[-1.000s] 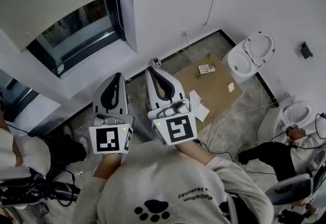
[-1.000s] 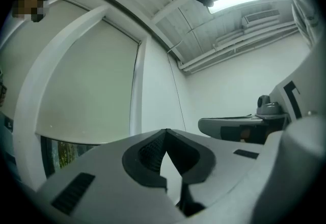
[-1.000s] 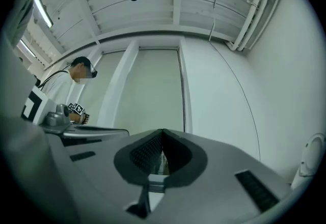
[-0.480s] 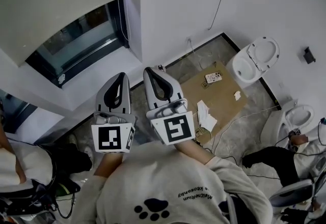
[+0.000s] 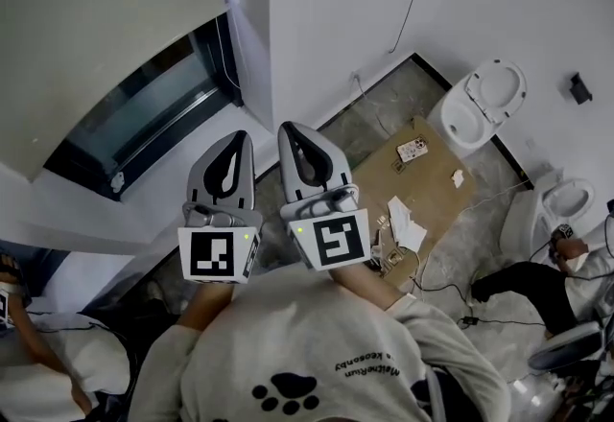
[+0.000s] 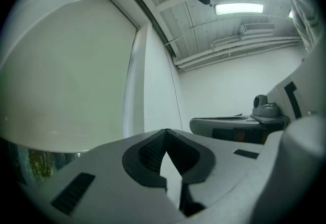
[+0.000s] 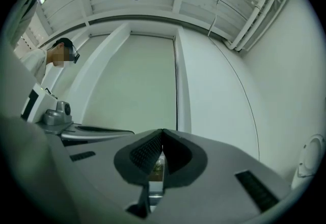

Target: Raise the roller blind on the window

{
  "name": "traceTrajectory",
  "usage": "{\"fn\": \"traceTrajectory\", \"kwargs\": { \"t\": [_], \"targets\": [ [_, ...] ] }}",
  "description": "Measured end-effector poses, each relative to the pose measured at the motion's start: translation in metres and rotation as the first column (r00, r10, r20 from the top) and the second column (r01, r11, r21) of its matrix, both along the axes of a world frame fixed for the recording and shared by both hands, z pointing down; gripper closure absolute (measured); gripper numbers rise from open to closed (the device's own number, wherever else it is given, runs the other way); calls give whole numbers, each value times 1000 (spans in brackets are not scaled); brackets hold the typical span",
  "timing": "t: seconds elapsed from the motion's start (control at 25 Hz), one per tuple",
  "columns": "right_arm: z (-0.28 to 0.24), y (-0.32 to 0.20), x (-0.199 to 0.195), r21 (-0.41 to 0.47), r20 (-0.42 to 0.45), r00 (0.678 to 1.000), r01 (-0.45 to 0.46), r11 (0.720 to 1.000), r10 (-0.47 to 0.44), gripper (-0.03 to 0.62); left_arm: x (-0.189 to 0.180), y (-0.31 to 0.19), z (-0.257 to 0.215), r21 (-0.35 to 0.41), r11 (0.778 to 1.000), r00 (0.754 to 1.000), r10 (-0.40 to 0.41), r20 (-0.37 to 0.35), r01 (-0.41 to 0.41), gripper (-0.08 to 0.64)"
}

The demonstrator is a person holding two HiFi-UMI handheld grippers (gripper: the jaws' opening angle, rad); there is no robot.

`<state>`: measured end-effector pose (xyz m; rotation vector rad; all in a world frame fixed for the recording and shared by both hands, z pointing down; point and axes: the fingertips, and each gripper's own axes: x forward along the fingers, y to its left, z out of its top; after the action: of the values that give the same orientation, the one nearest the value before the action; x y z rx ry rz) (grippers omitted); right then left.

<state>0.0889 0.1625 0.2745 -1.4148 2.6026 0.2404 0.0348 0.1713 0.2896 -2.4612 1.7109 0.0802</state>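
The roller blind (image 5: pixel 96 27) is hanging low over the window (image 5: pixel 144 118) at the upper left, leaving only a strip of glass showing beneath its bottom edge. A cardboard sheet (image 5: pixel 422 185) is lying on the floor beside a toilet (image 5: pixel 484 104). You are holding your left hand-held gripper (image 5: pixel 240 136) and right hand-held gripper (image 5: pixel 290 128) side by side, neither touching the blind. Both are showing jaws pressed together with nothing between them.
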Motion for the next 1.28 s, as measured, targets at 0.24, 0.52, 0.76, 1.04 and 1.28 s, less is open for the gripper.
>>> {"fn": "traceTrajectory", "kwargs": {
  "t": [0.24,0.52,0.76,1.04,1.28],
  "targets": [
    [7,-21,-19,-8,-31,999,-16,1000,16,583,-13,-23,11,-16,999,999,39,-26,-40,554],
    [16,-52,-35,-16,-56,998,-9,1000,8,583,-27,-52,21,-18,998,997,54,-49,-54,554],
    [18,-98,-47,-2,-68,998,5,1000,-5,583,-36,-99,24,-15,999,997,51,-59,-52,554],
    [18,-168,-63,-2,-75,996,38,999,-38,583,-48,-169,21,-4,999,996,44,-72,-44,554],
    [19,-212,-68,-6,-64,995,73,997,-73,583,-52,-218,20,-5,999,996,35,-78,-35,554]
  ]
}}
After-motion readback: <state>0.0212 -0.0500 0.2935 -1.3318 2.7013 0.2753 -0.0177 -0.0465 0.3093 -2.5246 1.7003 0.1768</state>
